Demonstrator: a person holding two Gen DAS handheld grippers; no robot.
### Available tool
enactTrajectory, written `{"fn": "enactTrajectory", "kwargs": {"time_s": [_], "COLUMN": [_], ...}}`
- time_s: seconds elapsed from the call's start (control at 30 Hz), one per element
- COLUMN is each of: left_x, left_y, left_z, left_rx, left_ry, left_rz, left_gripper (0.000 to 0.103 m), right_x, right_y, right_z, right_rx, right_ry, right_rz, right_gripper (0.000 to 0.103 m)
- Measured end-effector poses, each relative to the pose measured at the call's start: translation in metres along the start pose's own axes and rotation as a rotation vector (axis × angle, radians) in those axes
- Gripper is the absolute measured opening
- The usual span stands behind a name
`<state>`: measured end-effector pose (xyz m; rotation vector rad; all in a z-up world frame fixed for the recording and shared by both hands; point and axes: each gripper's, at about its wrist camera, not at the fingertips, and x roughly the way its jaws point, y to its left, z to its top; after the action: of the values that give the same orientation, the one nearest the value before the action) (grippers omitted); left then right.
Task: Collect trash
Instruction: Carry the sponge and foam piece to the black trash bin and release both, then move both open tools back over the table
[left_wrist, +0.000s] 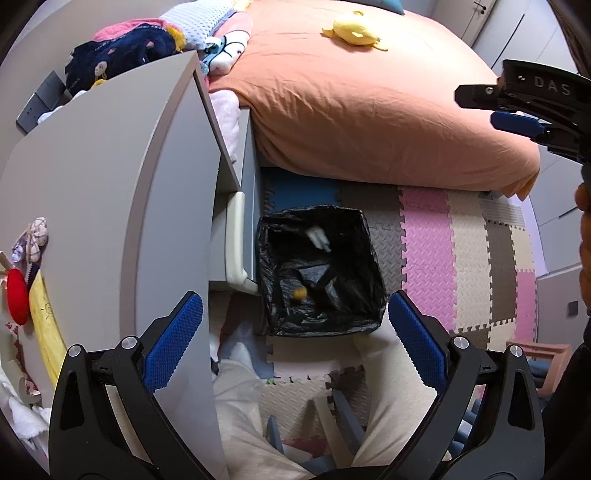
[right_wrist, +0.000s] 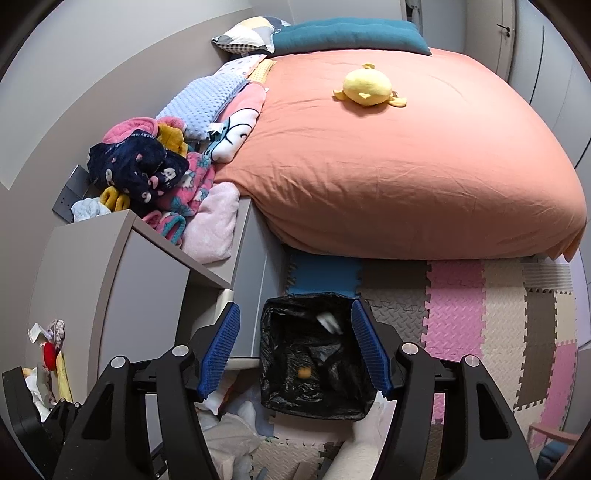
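In the left wrist view, the left tongs (left_wrist: 295, 332) hang above the floor with their blue-padded fingers spread wide apart and nothing between them. Below them a bin lined with a black trash bag (left_wrist: 284, 325) stands on the foam puzzle mat (left_wrist: 465, 258), just beside the grey cabinet (left_wrist: 110, 192) and its pale drawer handle (left_wrist: 236, 236). Inside the bin lie a white crumpled scrap (left_wrist: 318, 238) near the far wall and a small yellow-orange piece (left_wrist: 299, 292) on the bottom. The bed with its orange cover (left_wrist: 369, 110) fills the area beyond the bin, with a yellow plush toy (left_wrist: 356, 33) lying on it. The right tongs (left_wrist: 517, 110) enter at the upper right edge, seen side-on over the bed; from here their gap cannot be judged.

In the right wrist view, the right tongs (right_wrist: 295, 350) are open, fingers apart and holding nothing, framing the black-lined bin (right_wrist: 273, 391) from above. The white scrap (right_wrist: 330, 322) and the yellow-orange piece (right_wrist: 304, 372) show again inside it. A heap of clothes (right_wrist: 147, 173) sits between the cabinet (right_wrist: 147, 277) and the bed (right_wrist: 406, 166), and the plush toy (right_wrist: 367, 88) rests near the middle of the cover.
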<state>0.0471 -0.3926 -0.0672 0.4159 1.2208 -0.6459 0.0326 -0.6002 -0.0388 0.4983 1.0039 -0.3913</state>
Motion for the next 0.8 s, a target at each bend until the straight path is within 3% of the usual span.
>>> {"fn": "enactTrajectory", "kwargs": {"time_s": [0.43,0.8], "left_x": [-0.031,-0.061], "left_y": [0.018,0.051], "left_z": [-0.019,-0.056], "left_rx": [-0.026,-0.101], "left_ry": [-0.062,-0.108], "left_rz": [0.039,0.066], "left_gripper": [0.097,0.097], "right_x": [-0.019,-0.035], "right_y": [0.031,0.077], "right_z": [-0.012,-0.032], "right_rx": [-0.047,-0.127], "right_ry": [-0.019,-0.029], "right_rz": [0.017,0.051], "right_gripper": [0.067,0.067]}}
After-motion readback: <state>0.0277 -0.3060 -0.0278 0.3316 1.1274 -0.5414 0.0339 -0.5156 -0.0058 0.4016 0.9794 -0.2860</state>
